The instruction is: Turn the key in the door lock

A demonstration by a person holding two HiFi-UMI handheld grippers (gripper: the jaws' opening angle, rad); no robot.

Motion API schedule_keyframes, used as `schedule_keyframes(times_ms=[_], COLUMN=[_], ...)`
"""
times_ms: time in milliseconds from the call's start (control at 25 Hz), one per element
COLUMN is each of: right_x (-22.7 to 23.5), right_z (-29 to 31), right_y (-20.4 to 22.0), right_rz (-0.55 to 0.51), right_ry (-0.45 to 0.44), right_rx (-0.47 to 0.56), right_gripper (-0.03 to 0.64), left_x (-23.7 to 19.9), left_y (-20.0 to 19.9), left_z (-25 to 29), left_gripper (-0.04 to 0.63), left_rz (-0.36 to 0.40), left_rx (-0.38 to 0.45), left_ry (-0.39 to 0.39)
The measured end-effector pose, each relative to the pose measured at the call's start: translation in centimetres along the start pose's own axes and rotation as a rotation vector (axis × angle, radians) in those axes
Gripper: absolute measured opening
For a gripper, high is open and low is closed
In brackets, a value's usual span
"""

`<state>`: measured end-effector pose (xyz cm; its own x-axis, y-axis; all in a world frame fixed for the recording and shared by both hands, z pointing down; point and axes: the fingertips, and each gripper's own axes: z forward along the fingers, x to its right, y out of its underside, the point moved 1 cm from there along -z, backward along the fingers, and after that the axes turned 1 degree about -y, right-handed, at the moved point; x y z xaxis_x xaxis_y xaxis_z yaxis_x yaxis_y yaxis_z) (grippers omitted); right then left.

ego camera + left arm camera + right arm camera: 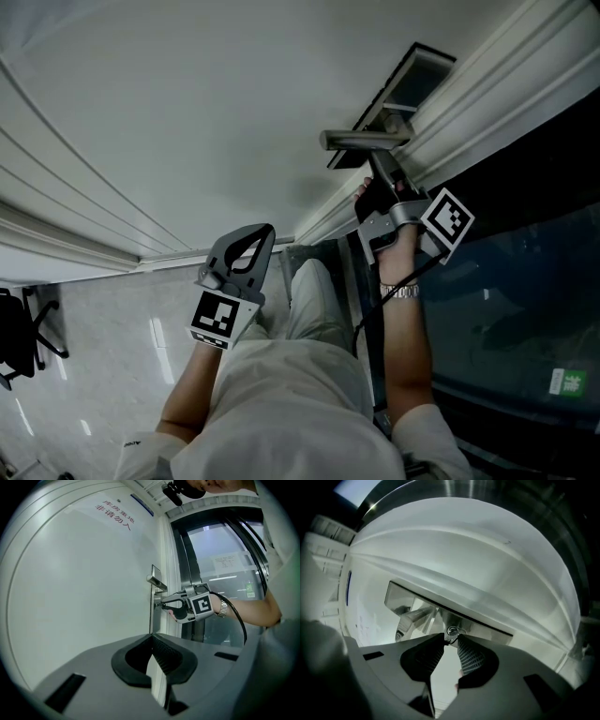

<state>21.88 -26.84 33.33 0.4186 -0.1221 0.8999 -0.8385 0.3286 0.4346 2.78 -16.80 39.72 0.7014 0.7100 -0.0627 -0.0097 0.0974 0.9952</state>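
A white door fills the head view, with a metal lever handle on a lock plate. Below the handle my right gripper reaches level to the lock. In the right gripper view its jaws are shut on the small metal key, which sticks out of the plate beside the handle. My left gripper hangs back from the door, shut with nothing in it. In the left gripper view its closed tips point at the door edge, with the right gripper at the lock beyond.
A dark glass panel in a metal frame stands right of the door. The white door frame moulding runs beside the lock. An office chair stands on the tiled floor at the far left. A red-lettered sign is on the door.
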Motion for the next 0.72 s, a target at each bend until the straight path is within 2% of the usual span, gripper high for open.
schedule_keyframes(times_ms=[120,280,480,720], right_x=[-0.24,-0.49,-0.67,-0.82], right_z=[-0.17,-0.09,-0.02,0.09], right_y=[0.0,0.13,0.13,0.37], right_rz=[-0.152,-0.212,-0.373,-0.697], right_ry=[0.051,0.071,0.116,0.207], right_rx=[0.004,-0.001,-0.004,-0.022], right_gripper=[0.087,0.089,0.092,0.091], left_x=[0.11,0.12,0.2,0.3], left_y=[-0.18,-0.05,0.0,0.12], left_z=[-0.14,-0.37,-0.61,-0.94], left_gripper=[0.008,0.008,0.008,0.008], left_rz=[0.002,0.002,0.002,0.001], left_rx=[0.004,0.0,0.002,0.002], left_ry=[-0.002,-0.004,-0.01,-0.016])
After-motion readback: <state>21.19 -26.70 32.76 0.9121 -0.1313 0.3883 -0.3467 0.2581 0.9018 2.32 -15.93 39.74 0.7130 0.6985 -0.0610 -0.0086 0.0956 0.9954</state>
